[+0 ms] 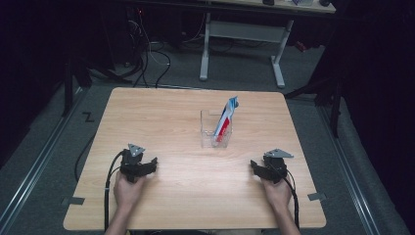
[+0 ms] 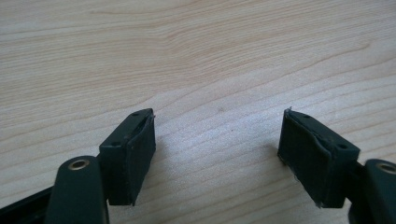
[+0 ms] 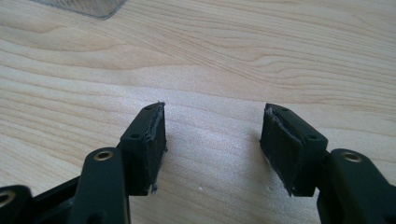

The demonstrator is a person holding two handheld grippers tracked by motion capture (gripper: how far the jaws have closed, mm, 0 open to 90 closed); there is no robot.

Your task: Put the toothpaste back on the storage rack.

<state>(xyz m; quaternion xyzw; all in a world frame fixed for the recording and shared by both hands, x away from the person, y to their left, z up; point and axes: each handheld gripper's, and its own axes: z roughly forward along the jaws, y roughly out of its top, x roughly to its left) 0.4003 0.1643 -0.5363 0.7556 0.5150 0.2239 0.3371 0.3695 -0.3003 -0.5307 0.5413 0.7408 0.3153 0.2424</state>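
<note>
A clear plastic box (image 1: 216,131) stands near the middle of the wooden table (image 1: 161,112), and a red, white and blue tube (image 1: 225,119) leans upright in it. My left gripper (image 1: 147,165) rests low on the table at the front left, held by a hand. In its own view the left gripper (image 2: 218,135) is open over bare wood with nothing between the pads. My right gripper (image 1: 259,167) sits at the front right, also hand-held. The right gripper (image 3: 214,128) is open above bare wood, and a corner of the clear box (image 3: 84,7) shows at the top.
Behind the table stands a white desk frame (image 1: 242,34) with cables (image 1: 151,54) on the grey floor. Metal rails (image 1: 39,156) run along both sides of the table. Both grippers' cables trail off the front edge.
</note>
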